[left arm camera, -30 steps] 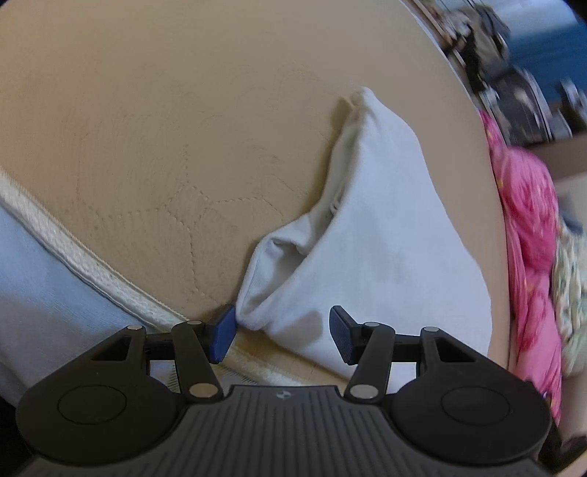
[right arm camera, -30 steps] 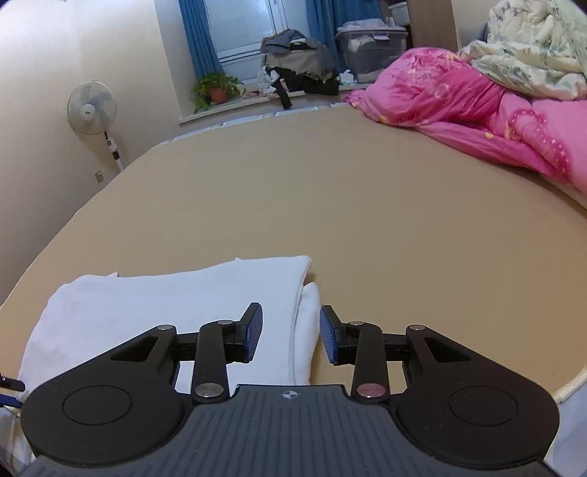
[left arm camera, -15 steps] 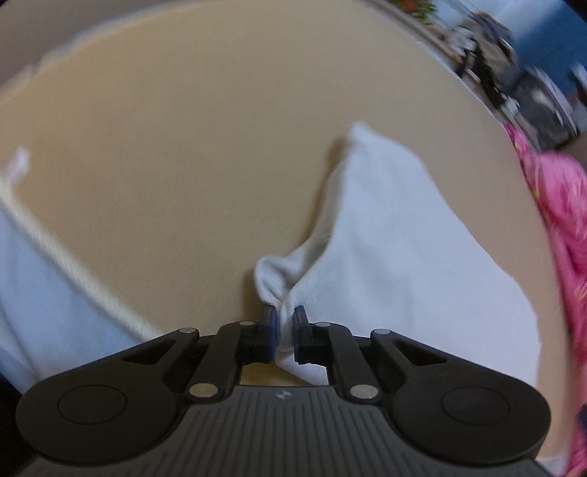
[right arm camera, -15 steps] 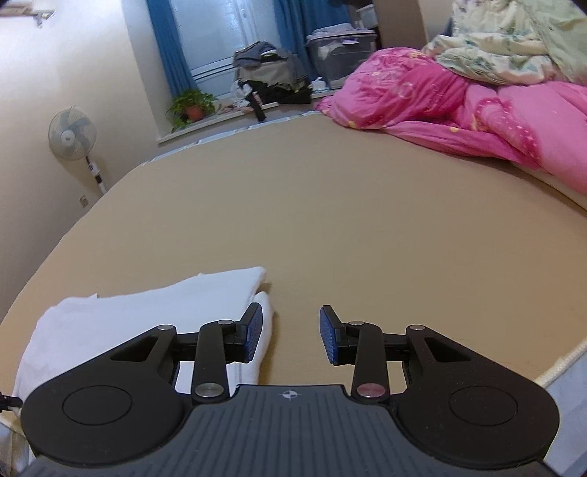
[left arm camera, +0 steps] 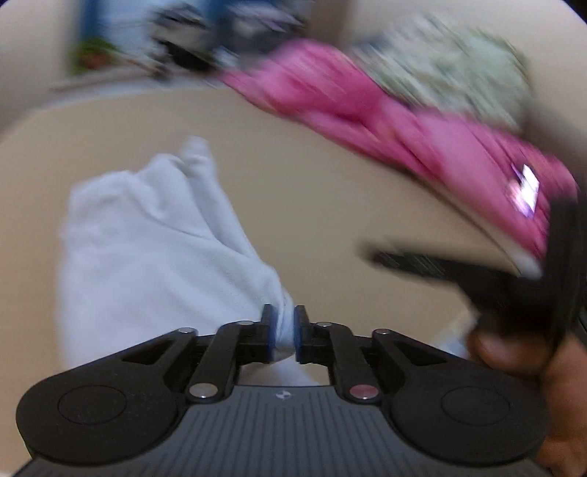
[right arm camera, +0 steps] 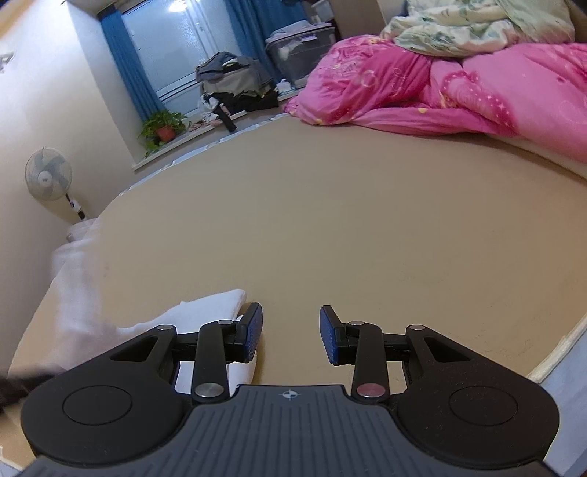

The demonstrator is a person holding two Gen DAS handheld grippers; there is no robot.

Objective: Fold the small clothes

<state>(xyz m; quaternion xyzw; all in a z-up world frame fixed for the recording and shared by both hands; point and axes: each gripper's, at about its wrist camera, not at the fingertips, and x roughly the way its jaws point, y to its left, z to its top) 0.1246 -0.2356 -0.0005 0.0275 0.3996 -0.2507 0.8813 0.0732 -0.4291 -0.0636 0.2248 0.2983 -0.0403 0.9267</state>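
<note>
A small white garment (left arm camera: 154, 249) lies on the tan bed sheet (left arm camera: 312, 205). My left gripper (left arm camera: 282, 330) is shut on a corner of it and holds that corner lifted; the view is blurred by motion. In the right wrist view the garment (right arm camera: 205, 312) lies folded at the lower left, with its edge under the left finger. My right gripper (right arm camera: 290, 334) is open and empty, low over the sheet (right arm camera: 330, 220) beside the garment. The right gripper and the hand holding it show in the left wrist view (left arm camera: 513, 290) at the right.
A pink quilt (right arm camera: 458, 84) and a pale floral quilt (right arm camera: 477, 22) are heaped at the far right of the bed. A fan (right arm camera: 47, 176), a potted plant (right arm camera: 163, 126) and piled clothes (right arm camera: 234, 84) stand beyond the far edge. The bed's near edge (right arm camera: 561, 341) is at right.
My left gripper shut on the garment's corner, then swung round with it, lifting it. My right gripper drew back to the right off the garment and opened wider.
</note>
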